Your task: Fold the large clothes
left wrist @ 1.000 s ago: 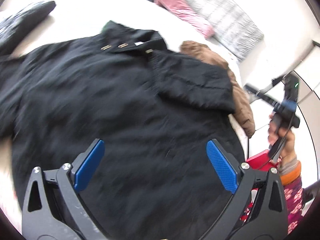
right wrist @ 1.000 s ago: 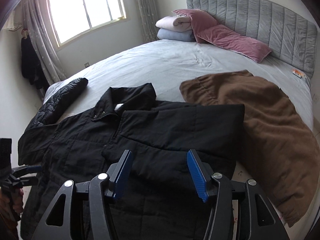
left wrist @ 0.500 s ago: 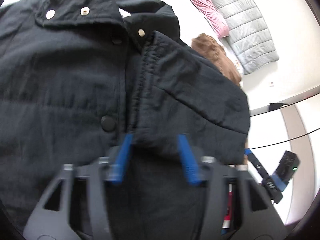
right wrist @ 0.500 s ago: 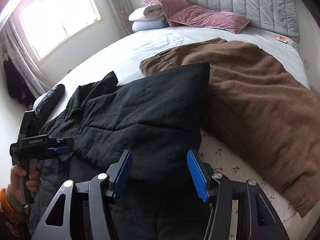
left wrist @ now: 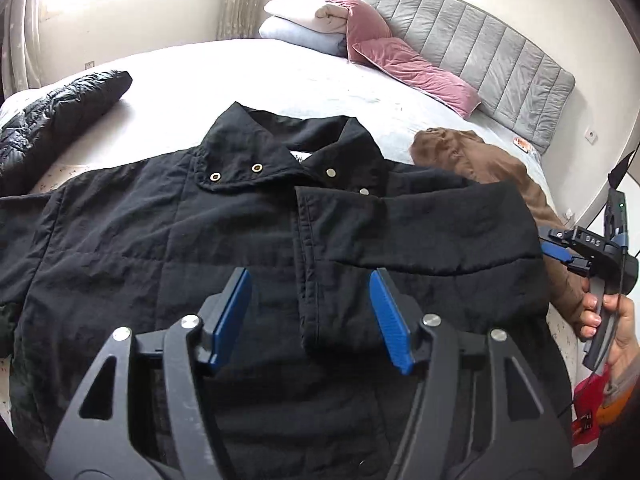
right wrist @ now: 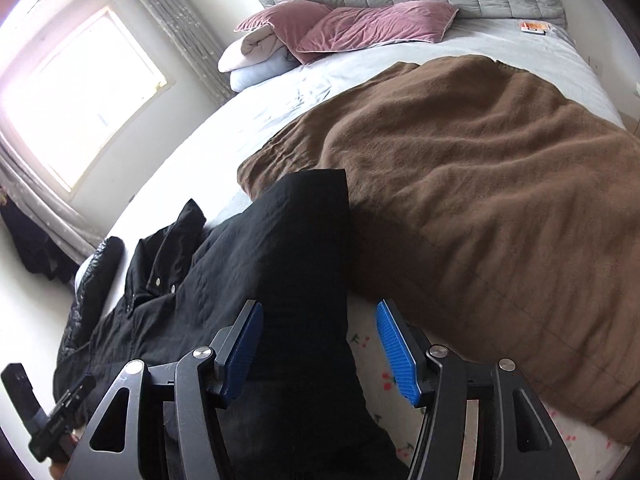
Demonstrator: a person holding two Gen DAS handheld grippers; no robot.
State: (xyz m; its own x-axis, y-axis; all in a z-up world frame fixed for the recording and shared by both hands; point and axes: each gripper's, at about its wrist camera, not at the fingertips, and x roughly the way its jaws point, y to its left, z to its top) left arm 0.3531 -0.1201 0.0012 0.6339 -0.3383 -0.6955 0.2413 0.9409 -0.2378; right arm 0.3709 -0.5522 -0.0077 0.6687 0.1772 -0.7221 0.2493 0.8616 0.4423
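Left wrist view: left gripper (left wrist: 310, 316) opening over the jacket (left wrist: 180, 248), gripping nothing. Right gripper (right wrist: 319, 350) released at jacket's edge near the bed (right wrist: 256, 120) side.

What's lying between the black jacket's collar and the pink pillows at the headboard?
Only bare pale bedsheet; the left wrist view shows it between the black jacket collar and the pink pillows.
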